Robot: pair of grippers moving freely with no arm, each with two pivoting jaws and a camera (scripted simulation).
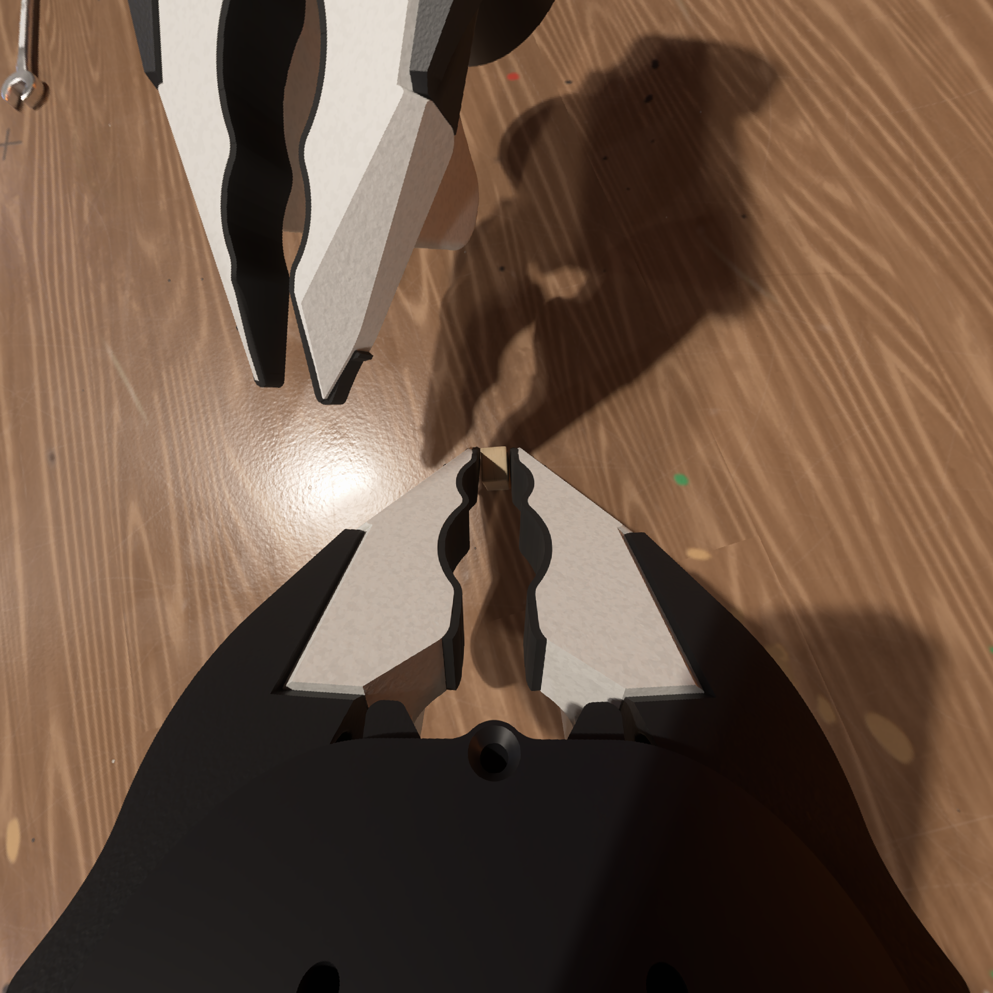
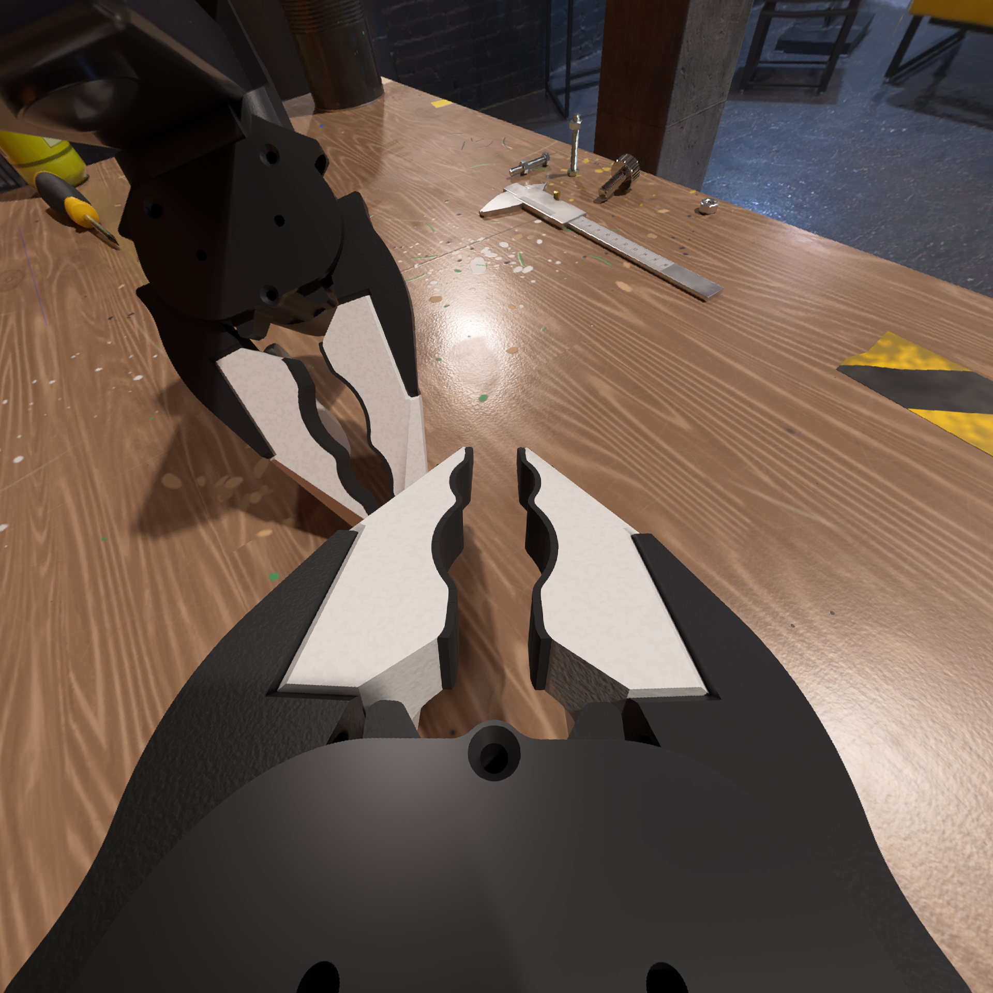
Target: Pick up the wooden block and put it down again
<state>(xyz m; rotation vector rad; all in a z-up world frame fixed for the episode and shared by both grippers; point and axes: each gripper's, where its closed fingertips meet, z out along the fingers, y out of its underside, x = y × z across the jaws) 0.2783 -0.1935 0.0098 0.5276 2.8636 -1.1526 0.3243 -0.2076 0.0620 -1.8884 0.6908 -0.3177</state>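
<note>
The wooden block [image 1: 494,472] is a small pale stick. It sits between the fingertips of my left gripper [image 1: 494,457], which is shut on it and points straight down at the wooden tabletop [image 1: 698,376]. The block is close to the table; I cannot tell if it touches. My right gripper [image 2: 494,457] has a narrow gap between its fingers and nothing in it. It hovers low over the table right beside the left gripper [image 2: 376,483], whose tips and block it hides. The right gripper also shows in the left wrist view [image 1: 301,376], just up and left of the block.
A caliper [image 2: 602,231], bolts [image 2: 618,177] and a nut [image 2: 708,206] lie at the far right near the table edge. A screwdriver [image 2: 75,207] and a yellow can [image 2: 37,156] are far left. Yellow-black tape [image 2: 929,392] is at the right. A wrench [image 1: 21,80] lies apart.
</note>
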